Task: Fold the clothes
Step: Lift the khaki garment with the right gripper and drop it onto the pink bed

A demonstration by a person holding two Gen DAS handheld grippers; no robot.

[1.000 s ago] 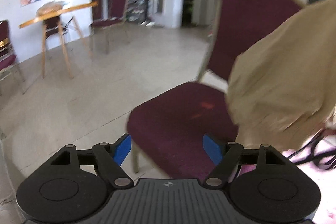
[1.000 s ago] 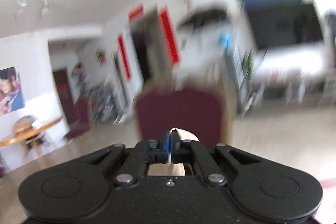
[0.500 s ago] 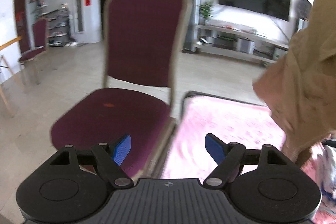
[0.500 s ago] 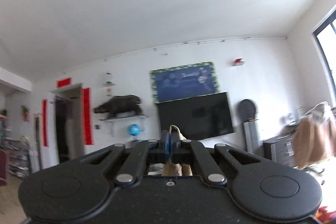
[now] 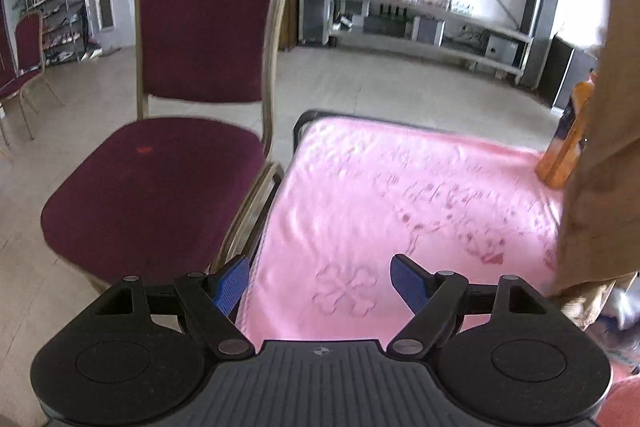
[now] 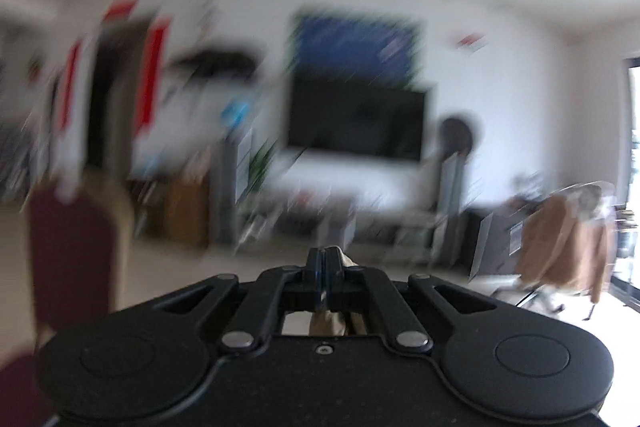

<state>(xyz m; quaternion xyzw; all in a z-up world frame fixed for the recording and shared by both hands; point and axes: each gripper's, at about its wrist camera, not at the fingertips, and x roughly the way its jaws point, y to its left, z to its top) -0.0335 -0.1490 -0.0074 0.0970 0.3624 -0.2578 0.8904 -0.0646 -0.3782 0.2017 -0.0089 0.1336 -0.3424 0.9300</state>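
- both views have swung from the maroon chair (image 5: 160, 163) toward the pink blanket (image 5: 400, 195), now under the left gripper (image 5: 318, 281), whose jaws gape with nothing between them.
- right gripper (image 6: 325, 259) stays clenched on the tan garment (image 5: 600, 155), which hangs at the blanket's right edge.
- likely next: lay it flat.
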